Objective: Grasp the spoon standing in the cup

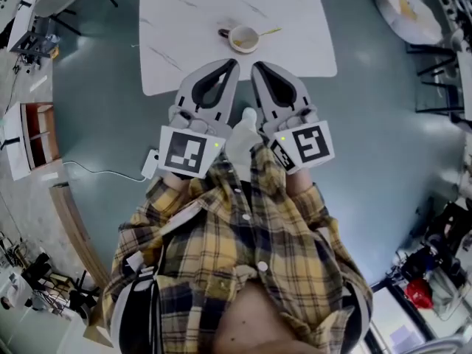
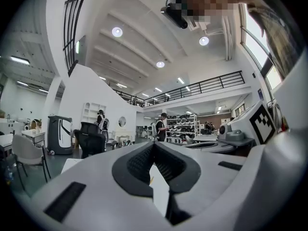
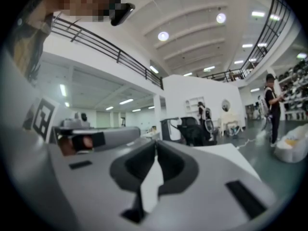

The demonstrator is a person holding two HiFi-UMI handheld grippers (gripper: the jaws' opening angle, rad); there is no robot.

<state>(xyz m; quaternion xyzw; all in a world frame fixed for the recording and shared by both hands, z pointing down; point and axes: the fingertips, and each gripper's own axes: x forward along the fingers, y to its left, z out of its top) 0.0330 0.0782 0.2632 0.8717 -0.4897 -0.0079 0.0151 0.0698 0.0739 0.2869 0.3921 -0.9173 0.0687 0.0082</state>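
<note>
Teal floor is seen beneath a person in a plaid shirt. Nearest, the left gripper [image 1: 233,65] and the right gripper [image 1: 256,67] are held side by side, their tips over the near edge of a white table [image 1: 184,21]. Both pairs of jaws are closed tip to tip, with nothing gripped. Beyond them, untouched, a cup [image 1: 243,39] is set on the table, with the spoon [image 1: 267,32] leaned in it.

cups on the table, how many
1. The cup sits on the white table toward its near edge, with the spoon in it. The table's far end is out of frame, so more may be hidden.
</note>
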